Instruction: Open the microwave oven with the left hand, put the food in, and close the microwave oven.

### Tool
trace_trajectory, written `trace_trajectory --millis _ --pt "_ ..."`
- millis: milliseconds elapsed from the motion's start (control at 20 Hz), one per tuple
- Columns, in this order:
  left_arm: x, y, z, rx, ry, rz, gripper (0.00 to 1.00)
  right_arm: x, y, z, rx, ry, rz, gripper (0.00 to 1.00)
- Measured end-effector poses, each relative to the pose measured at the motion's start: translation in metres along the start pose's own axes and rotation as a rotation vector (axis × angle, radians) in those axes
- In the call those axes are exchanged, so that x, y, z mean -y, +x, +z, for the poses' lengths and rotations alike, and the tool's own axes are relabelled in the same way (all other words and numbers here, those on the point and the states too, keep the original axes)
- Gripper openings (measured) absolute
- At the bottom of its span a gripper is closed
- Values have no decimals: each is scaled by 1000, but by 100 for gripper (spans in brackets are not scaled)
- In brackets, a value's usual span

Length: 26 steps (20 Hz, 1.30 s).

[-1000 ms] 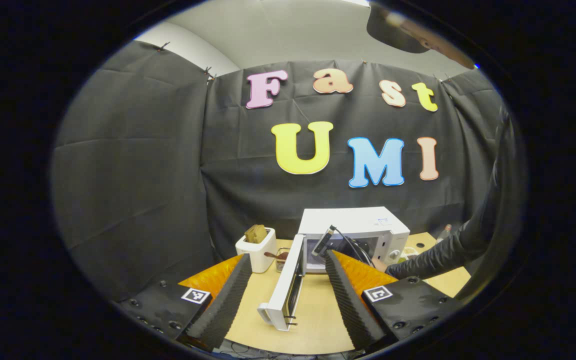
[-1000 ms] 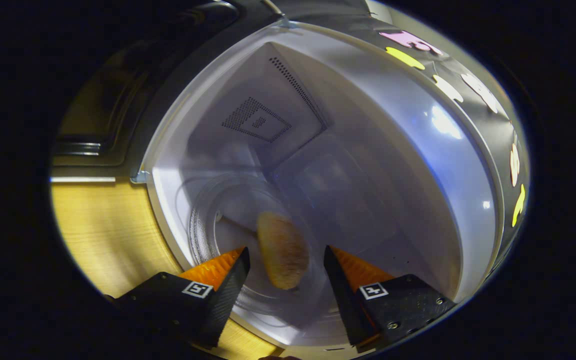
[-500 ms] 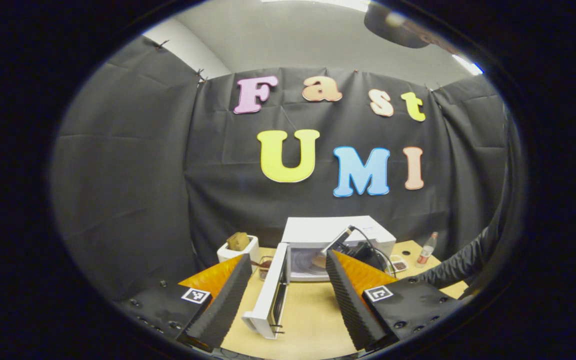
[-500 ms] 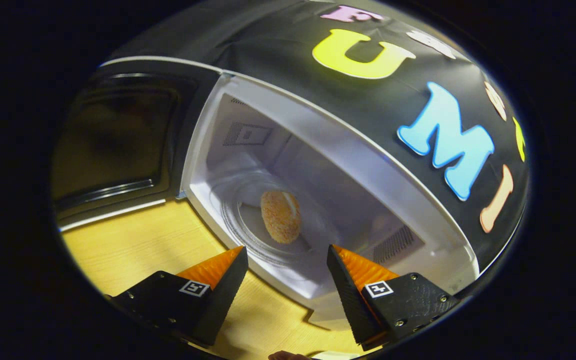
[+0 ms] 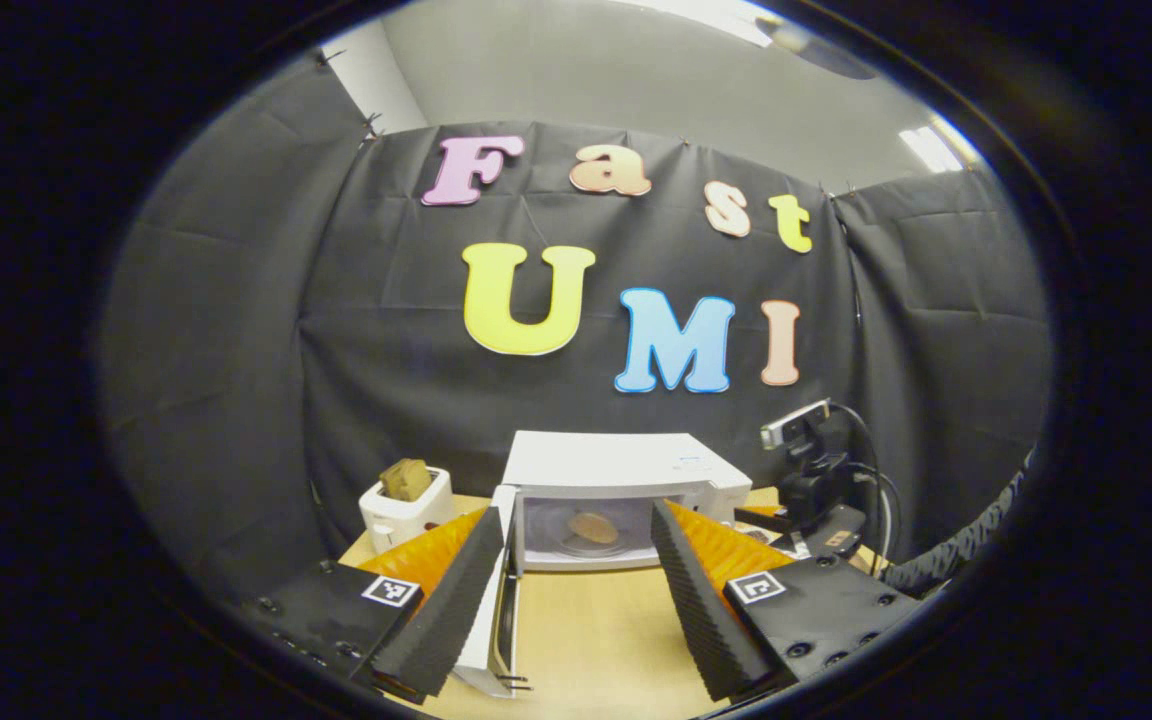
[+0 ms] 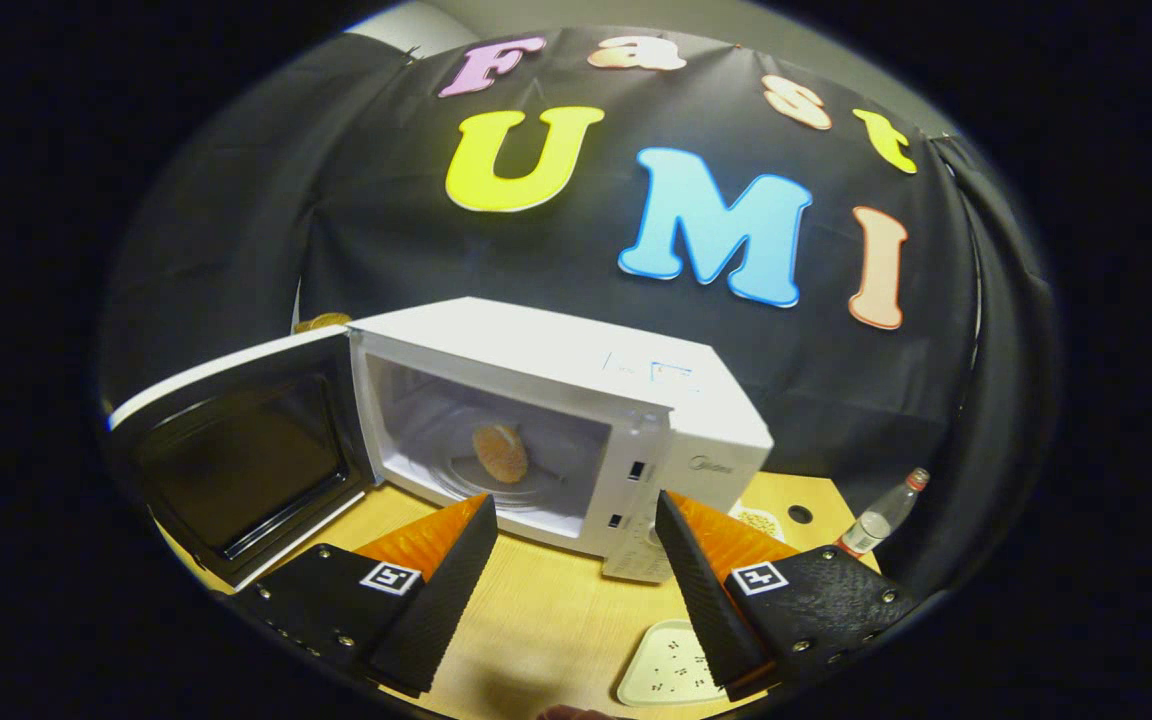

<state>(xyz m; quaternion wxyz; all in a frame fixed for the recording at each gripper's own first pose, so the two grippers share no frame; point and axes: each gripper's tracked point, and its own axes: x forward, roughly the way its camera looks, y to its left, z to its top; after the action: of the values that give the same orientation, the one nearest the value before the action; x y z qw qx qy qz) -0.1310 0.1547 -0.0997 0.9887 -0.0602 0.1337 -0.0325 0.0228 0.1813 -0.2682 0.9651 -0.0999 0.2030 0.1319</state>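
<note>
Microwave oven (image 6: 576, 400) stands on the tabletop (image 6: 546, 620) with its door (image 6: 236, 460) swung wide, food (image 6: 501, 452) inside; left gripper (image 5: 576, 590) and right gripper (image 6: 576, 590) fingers spread, empty.

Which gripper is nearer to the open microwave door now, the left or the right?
Left. The left gripper has the open door right at its left finger. The right gripper stands back in front of the microwave, the door off to its left.
</note>
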Motion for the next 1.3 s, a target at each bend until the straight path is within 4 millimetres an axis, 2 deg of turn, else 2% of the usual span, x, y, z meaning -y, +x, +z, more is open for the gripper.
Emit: trace_trajectory --millis 150,300,450,650,750,800,900,1150,1200,1300 --pt "3 12 -2 6 -1 -47 94 17 -32 18 46 68 -49 99" --pt "7 21 -3 8 1 -96 96 27 -65 37 95 114 -83 97" --pt "10 25 -3 14 4 -134 94 32 -100 59 157 142 -97 97" --pt "9 29 -4 31 28 -144 94 40 -140 77 192 154 -131 97" --pt "5 26 0 51 46 -122 99 41 -154 83 208 157 -148 97" --pt "2 23 3 64 53 -112 94 42 -161 86 218 155 -154 96" --pt "-4 17 1 70 65 -93 96 40 -167 87 225 148 -154 97" --pt "-41 0 -31 2 69 -22 94 34 -168 85 228 141 -135 97" --pt "-49 -5 -40 -23 53 -15 97 33 -168 84 228 141 -130 97" --pt "-65 -15 -55 -58 25 8 73 30 -167 85 228 152 -121 97"
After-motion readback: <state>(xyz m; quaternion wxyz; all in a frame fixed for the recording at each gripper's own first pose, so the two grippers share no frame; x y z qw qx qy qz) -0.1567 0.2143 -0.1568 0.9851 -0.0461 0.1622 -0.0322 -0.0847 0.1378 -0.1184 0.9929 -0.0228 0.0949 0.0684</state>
